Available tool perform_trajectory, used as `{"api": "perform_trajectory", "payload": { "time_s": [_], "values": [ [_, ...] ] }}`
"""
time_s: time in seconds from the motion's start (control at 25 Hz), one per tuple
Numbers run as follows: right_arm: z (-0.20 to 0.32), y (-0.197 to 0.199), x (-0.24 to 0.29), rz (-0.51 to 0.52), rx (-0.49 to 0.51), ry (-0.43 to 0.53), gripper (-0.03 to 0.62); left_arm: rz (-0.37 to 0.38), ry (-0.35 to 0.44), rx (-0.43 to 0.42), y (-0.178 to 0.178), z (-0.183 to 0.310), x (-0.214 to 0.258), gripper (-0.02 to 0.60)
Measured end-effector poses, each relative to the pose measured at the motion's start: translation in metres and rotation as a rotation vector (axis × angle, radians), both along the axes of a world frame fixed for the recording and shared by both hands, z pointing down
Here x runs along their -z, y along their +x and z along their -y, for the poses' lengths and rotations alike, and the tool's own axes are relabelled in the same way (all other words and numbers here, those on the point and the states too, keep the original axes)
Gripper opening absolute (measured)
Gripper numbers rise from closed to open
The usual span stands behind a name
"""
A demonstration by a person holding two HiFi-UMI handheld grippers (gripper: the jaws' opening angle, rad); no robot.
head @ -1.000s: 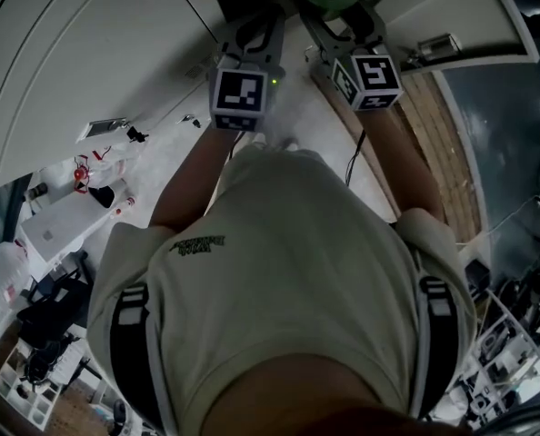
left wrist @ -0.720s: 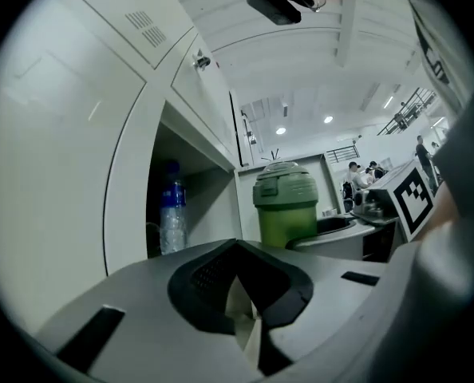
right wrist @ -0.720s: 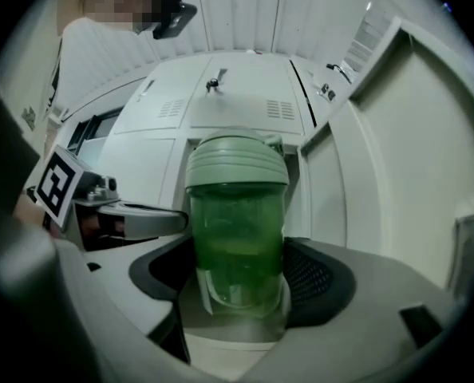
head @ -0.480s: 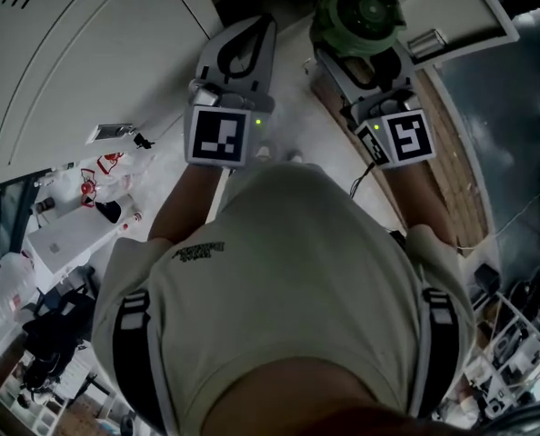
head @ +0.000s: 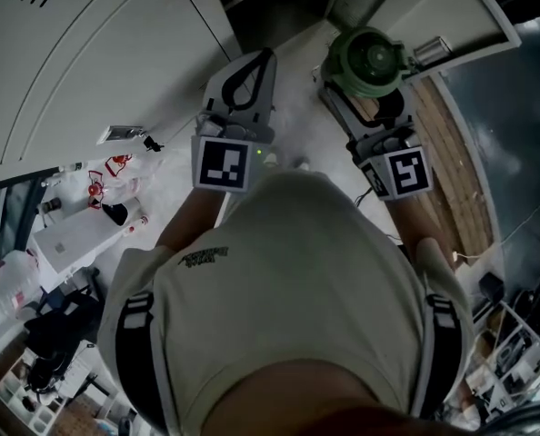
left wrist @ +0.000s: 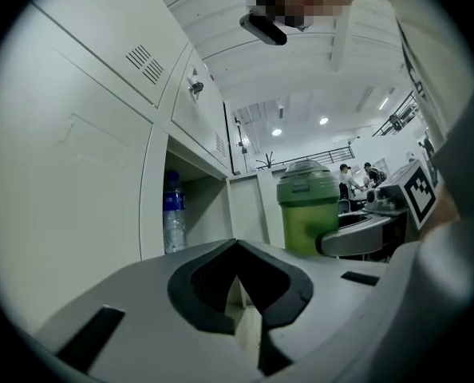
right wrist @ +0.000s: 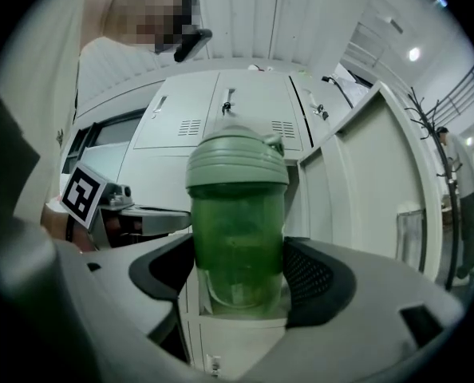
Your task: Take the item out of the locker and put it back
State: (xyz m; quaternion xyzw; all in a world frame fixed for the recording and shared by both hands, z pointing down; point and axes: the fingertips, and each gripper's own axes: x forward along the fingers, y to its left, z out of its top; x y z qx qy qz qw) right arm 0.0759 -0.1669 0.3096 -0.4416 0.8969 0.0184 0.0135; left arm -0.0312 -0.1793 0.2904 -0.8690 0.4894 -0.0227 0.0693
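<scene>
A green shaker bottle [head: 370, 53] with a pale green lid is upright in my right gripper [head: 373, 80], whose jaws are shut on its body. The right gripper view has the bottle [right wrist: 237, 206] filling the gap between the black pads [right wrist: 317, 274]. It hangs in front of the open locker compartment [head: 279, 3], outside it. My left gripper [head: 267, 55] is beside it on the left, its jaws closed tip to tip on nothing. The left gripper view shows the bottle [left wrist: 307, 210] to the right of the left gripper [left wrist: 238, 250].
The open locker door [head: 452, 12] stands to the right of the bottle. A clear water bottle [left wrist: 173, 214] stands inside the open compartment. Shut locker doors [head: 79, 53] run along the left. A wooden strip [head: 452, 153] and clutter [head: 97, 189] lie on the floor below.
Both grippers have drawn back from the locker toward the person. The green bottle has come out of the compartment with the right gripper and now shows fully.
</scene>
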Motion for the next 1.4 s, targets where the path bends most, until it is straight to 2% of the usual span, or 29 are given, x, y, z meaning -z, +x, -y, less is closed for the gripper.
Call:
{"api": "perform_trajectory", "payload": {
  "time_s": [0.56, 0.76, 1.0, 1.16, 1.28, 1.4],
  "values": [
    [-0.007, 0.003, 0.002, -0.009, -0.025, 0.048, 0.356, 0.004, -0.034, -0.013, 0.002, -0.007, -0.012, 0.015],
    [-0.006, 0.003, 0.0, -0.005, -0.025, 0.036, 0.356, -0.004, -0.019, -0.03, 0.006, -0.009, -0.007, 0.015],
    [-0.007, 0.004, -0.002, -0.004, -0.024, 0.021, 0.356, 0.007, -0.04, -0.019, 0.003, -0.007, -0.012, 0.015],
    [-0.007, 0.005, -0.002, -0.002, -0.021, 0.018, 0.356, -0.023, -0.046, -0.028, 0.002, -0.006, -0.009, 0.015],
    [-0.007, 0.004, 0.0, 0.0, -0.018, 0.023, 0.356, -0.042, -0.051, -0.009, -0.002, -0.003, -0.009, 0.014],
    [-0.007, 0.003, -0.001, -0.004, -0.014, 0.019, 0.356, -0.011, -0.046, 0.011, -0.003, -0.002, -0.012, 0.014]
  ]
}}
